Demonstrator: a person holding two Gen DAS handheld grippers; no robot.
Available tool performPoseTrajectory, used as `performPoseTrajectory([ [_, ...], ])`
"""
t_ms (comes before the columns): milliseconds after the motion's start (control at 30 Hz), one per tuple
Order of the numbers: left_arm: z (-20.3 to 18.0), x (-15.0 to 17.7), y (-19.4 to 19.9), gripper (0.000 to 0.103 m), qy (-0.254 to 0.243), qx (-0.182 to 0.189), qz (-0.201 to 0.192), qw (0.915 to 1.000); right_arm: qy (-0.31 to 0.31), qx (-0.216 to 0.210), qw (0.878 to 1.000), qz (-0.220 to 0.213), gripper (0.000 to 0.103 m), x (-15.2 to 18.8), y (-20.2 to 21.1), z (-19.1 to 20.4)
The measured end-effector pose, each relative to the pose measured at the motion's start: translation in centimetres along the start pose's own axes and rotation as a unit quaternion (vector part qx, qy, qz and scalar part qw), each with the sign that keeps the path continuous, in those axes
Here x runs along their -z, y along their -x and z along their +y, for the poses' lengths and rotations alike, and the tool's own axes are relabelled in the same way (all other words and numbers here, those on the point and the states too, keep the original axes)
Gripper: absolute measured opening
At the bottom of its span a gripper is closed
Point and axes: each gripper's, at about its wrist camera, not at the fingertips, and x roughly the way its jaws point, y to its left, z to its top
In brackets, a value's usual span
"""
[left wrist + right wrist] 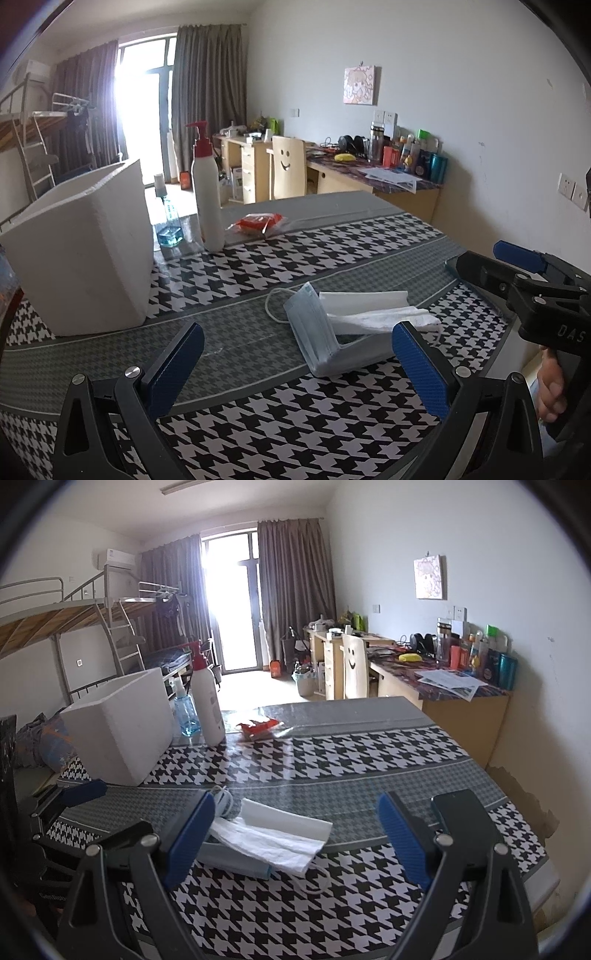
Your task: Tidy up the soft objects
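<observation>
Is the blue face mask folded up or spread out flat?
Folded. The blue mask is bent in a V, one half flat on the table, the other sticking up.

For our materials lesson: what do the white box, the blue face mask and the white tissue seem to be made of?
White box: probably foam, matte with thick walls. Blue face mask: likely non-woven fabric, pleated and folded. White tissue: thin, soft paper, crinkled and limp.

The right gripper hangs wide open above the checked table. A white tissue lies across a blue face mask between its fingers.
</observation>
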Motion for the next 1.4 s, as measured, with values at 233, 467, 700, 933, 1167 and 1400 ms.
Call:
performPoseTrajectory([
  [233, -0.4, 0.2, -0.9, 0.102, -0.005, 0.002, 0.012, 0.9999, -0.01, 0.006, 1.0, 0.014, 0.093, 0.4, -0.9, -0.6],
  [467, -1.0, 0.6, -1.8, 0.102, -0.019, 0.002, 0.023, 0.9996, -0.009, 0.008, 1.0, 0.021, 0.093, 0.7, -1.6, -1.1],
  [700, -1.7, 1.2, -3.0, 0.102, -0.043, 0.007, 0.041, 0.9982, -0.012, 0.013, 0.999, 0.033, 0.093, 1.3, -2.4, -1.6],
  [933, -2.1, 1.5, -4.5, 0.098, -0.055, 0.016, 0.06, 0.9966, -0.014, 0.01, 0.998, 0.054, 0.093, 2.0, -3.8, -1.7],
  [1167, -2.4, 1.7, -5.5, 0.093, -0.06, 0.017, 0.074, 0.9953, -0.014, 0.003, 0.998, 0.069, 0.093, 2.4, -4.9, -1.6],
  [1400, -2.9, 1.8, -6.7, 0.08, -0.07, 0.026, 0.092, 0.993, -0.016, -0.002, 0.997, 0.076, 0.093, 2.4, -5.6, -1.8],
])
